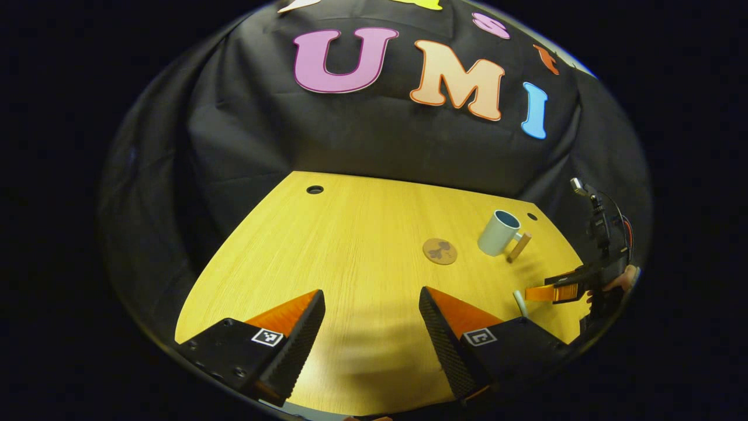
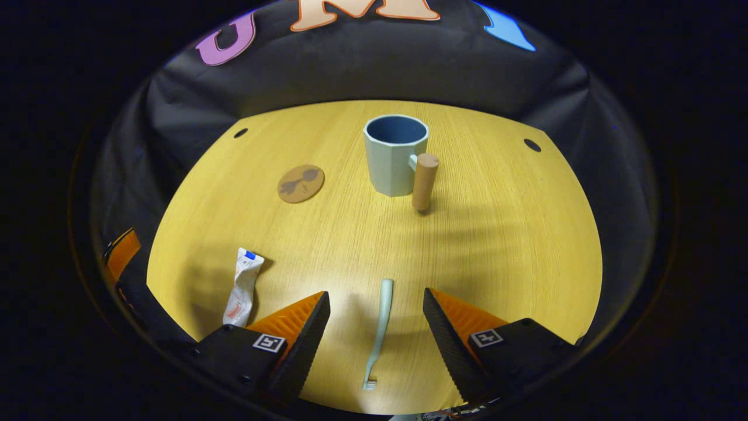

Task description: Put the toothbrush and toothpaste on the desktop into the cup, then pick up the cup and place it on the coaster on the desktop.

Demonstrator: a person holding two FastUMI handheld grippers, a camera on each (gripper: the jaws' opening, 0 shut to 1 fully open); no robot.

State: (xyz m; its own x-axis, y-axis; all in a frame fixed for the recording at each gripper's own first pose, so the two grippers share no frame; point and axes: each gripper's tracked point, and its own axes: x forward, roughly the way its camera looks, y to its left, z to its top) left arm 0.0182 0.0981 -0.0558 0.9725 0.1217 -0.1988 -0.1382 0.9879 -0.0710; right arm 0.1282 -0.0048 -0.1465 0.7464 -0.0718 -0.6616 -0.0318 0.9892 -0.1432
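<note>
one cup (image 2: 396,155), one coaster (image 2: 301,183), one toothbrush (image 2: 380,330), one toothpaste tube (image 2: 241,286).

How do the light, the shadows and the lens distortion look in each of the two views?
Right gripper view: the desktop bulges with curved edges; soft shadows lie beside the toothpaste and behind the cup; all sharp. Left gripper view: the same bending, a broad soft shadow between the open jaws, no glare.

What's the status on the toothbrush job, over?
Both grippers open, empty. Right gripper straddles the toothbrush lying on the desktop. Toothpaste tube lies flat; cup empty, beside the coaster. Nothing blocking.
</note>
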